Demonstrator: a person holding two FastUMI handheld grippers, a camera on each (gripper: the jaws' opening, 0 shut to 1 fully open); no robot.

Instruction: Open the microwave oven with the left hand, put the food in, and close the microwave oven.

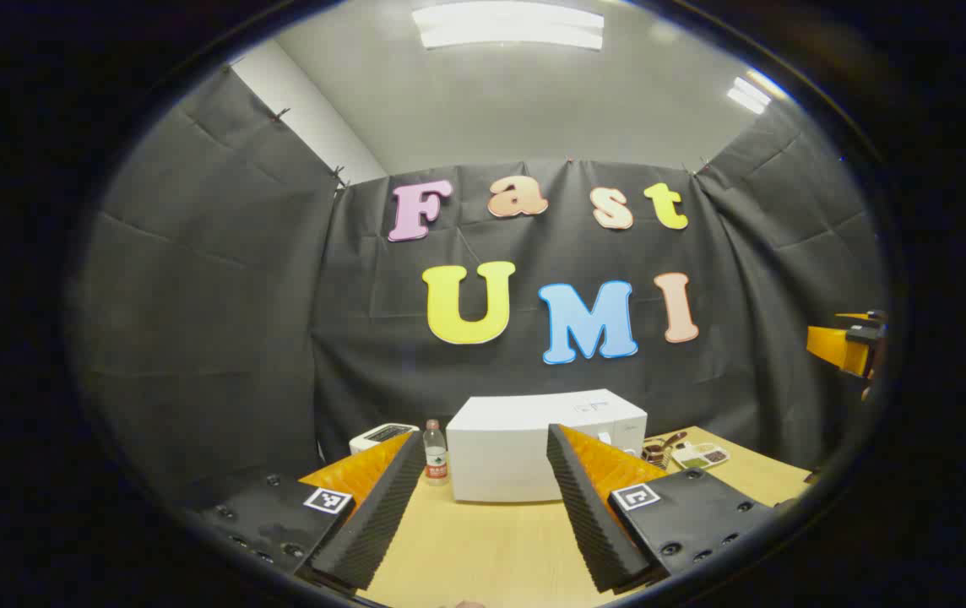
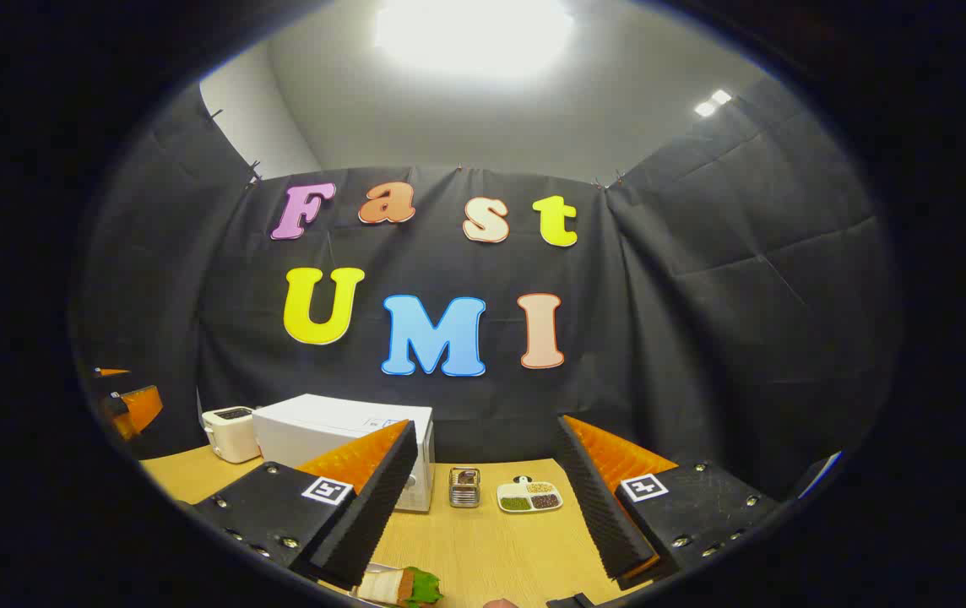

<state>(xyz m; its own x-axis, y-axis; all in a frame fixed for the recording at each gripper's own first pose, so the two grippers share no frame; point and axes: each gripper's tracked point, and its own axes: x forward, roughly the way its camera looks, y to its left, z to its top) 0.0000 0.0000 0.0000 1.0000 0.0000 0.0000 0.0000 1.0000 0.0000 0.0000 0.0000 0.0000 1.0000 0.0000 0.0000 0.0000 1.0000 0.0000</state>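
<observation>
White and boxy, the closed microwave oven (image 1: 546,446) sits mid-frame on our pale wooden desk (image 1: 491,549), left tool (image 1: 476,515) spread apart. In the right gripper view, the right tool (image 2: 483,515) gapes empty; green-leafed wrapped food (image 2: 403,585) lies bottom centre.

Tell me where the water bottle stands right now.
In the left gripper view, the water bottle stands upright on the table, between the toaster and the microwave oven.
</observation>
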